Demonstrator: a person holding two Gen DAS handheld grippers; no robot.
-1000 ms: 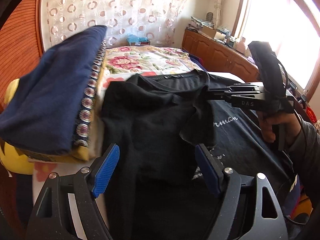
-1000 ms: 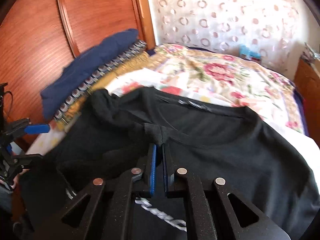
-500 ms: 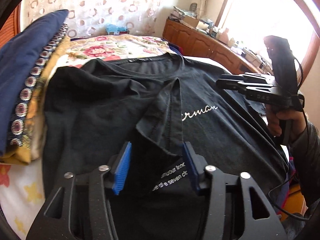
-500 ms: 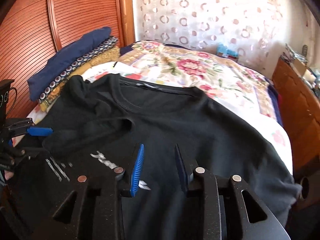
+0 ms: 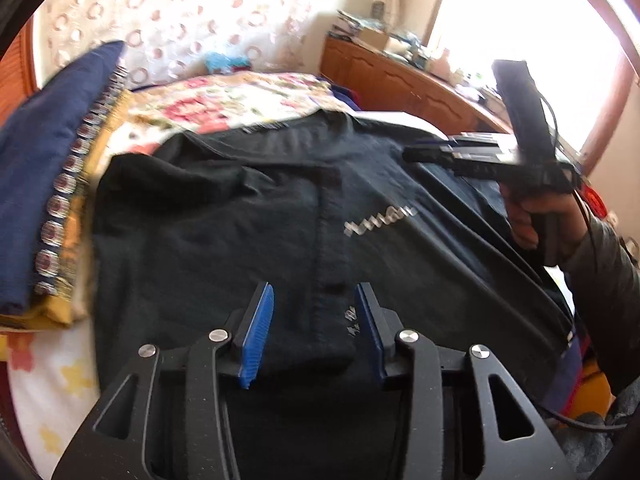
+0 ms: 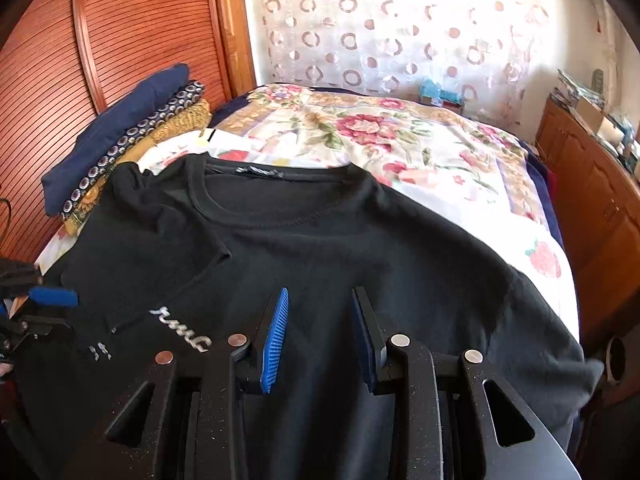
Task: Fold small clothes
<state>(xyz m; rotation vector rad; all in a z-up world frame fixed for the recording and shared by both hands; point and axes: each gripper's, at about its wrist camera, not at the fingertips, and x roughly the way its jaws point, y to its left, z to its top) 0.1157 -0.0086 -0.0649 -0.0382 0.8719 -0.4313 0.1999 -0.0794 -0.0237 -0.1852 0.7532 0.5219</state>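
A black T-shirt (image 5: pixel 200 240) (image 6: pixel 380 248) with white lettering (image 5: pixel 380 222) lies face up on the bed. Its left sleeve (image 5: pixel 330 216) (image 6: pixel 160 248) is folded flat across the chest. My left gripper (image 5: pixel 314 286) hovers low over the end of that folded sleeve. It is open about halfway and its blue pads press on nothing. My right gripper (image 6: pixel 321 290) is open above the middle of the shirt with nothing between its fingers. In the left wrist view my right gripper (image 5: pixel 424 155) is held in a hand (image 5: pixel 536 216) over the shirt's right shoulder. One blue pad (image 6: pixel 54 297) of the left gripper shows at the left edge.
A stack of folded clothes (image 5: pixel 40 180) (image 6: pixel 120 136), navy on top of yellow, sits left of the shirt. A floral bedspread (image 6: pixel 380 132) covers the far bed. A wooden cabinet (image 6: pixel 600 208) lines the right side. Slatted wooden doors (image 6: pixel 120 32) stand behind the stack.
My right gripper let go of the sleeve, opened and drew back to the right. The sleeve dropped flat onto the chest. My left jaws narrowed and moved in over it.
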